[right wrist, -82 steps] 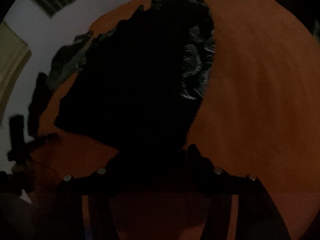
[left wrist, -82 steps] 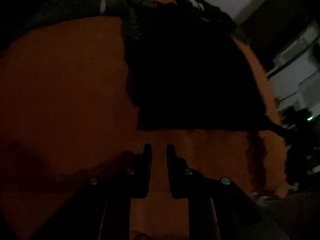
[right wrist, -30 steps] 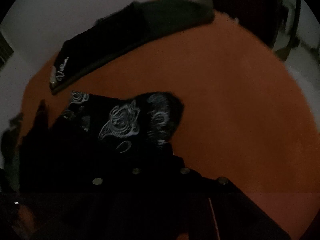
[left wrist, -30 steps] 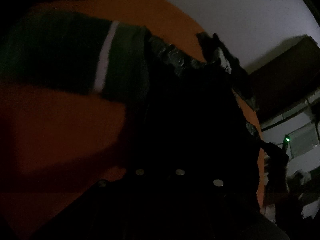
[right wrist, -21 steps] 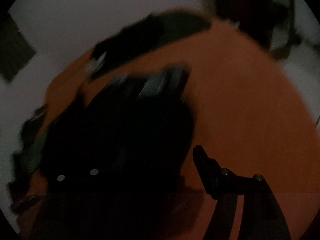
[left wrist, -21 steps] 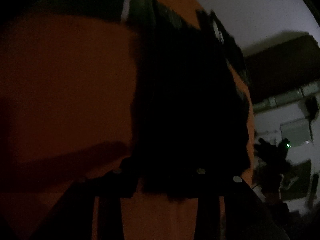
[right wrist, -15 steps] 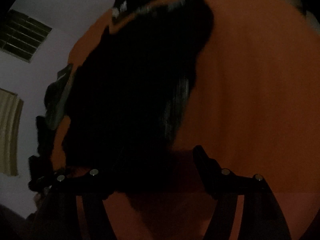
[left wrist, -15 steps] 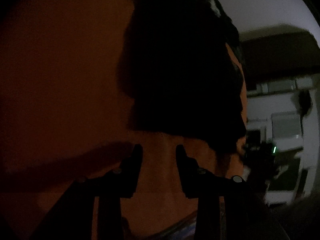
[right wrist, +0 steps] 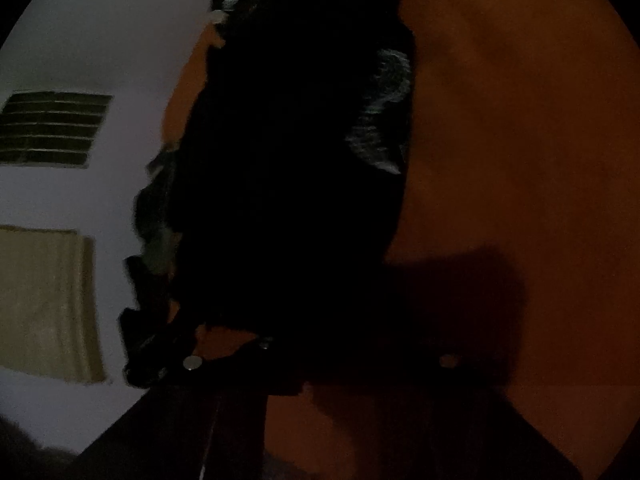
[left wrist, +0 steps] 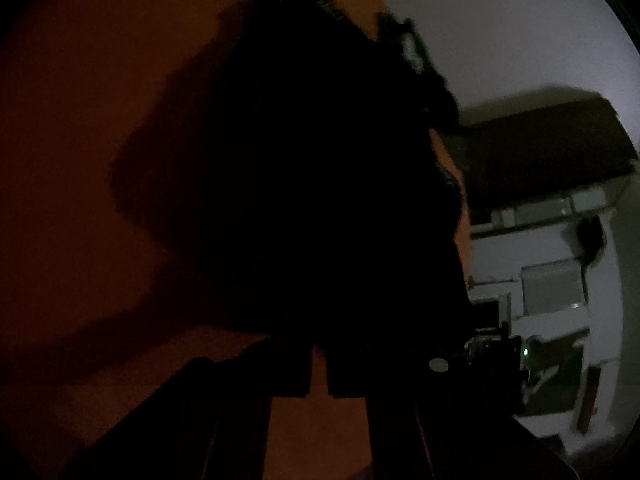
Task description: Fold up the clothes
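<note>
Both grippers are reaching low over an orange cover (left wrist: 88, 80), and the dim light is hiding much of the detail.

The left gripper (left wrist: 318, 360) is pointing forward at the near edge of a black garment (left wrist: 304, 168) that is lying spread on the cover. Its two fingers are sitting close together, with only a thin strip of orange showing between them lower down. Their tips are merging into the dark cloth, so whether they are pinching the hem or only resting against it cannot be told. A shadow is falling across the cover to the left of the garment. Beyond the garment's right edge, a pale wall (left wrist: 500, 28) and some shelving (left wrist: 552, 292) with a small green light (left wrist: 525, 351) are showing.

The right gripper (right wrist: 352, 352) is tilting toward the same black garment (right wrist: 280, 184), coming in at its near edge. Its fingers are lost against the black fabric and their own shadow, so how wide they are standing is not clear. A pale printed pattern (right wrist: 384, 108) is showing along the garment's right edge, next to the bare orange cover (right wrist: 520, 140). Crumpled dark clothing (right wrist: 152, 248) is lying bunched just left of the garment, at the cover's edge. Farther left of it, a slatted vent (right wrist: 52, 130) and a beige cloth (right wrist: 44, 304) are visible against the wall.
</note>
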`<action>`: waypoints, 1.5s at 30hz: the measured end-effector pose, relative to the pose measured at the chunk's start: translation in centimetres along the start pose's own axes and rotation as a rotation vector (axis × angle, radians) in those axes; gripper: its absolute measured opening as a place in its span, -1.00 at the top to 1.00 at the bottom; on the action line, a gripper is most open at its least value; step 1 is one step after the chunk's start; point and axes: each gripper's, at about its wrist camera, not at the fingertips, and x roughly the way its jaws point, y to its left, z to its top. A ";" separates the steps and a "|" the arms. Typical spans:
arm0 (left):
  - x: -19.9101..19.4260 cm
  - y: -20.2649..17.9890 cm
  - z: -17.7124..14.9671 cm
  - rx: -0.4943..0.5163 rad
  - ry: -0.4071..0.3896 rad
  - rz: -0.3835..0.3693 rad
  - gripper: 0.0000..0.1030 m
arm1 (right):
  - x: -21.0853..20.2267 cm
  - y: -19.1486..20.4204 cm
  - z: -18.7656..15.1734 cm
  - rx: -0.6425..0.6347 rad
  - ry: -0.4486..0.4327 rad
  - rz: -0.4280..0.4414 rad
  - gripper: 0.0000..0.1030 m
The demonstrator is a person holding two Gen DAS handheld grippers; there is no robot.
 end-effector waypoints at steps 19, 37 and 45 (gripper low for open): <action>-8.5 -2.0 1.3 0.138 0.142 0.123 0.54 | -8.1 -1.0 -1.8 -0.143 0.058 -0.284 0.45; 1.9 -3.8 21.1 0.279 -0.281 0.431 1.00 | 13.9 21.5 23.3 -0.879 0.083 -0.354 0.14; 4.5 -1.5 23.1 0.182 -0.095 0.347 0.98 | 21.4 20.5 27.3 -0.771 0.129 -0.378 0.55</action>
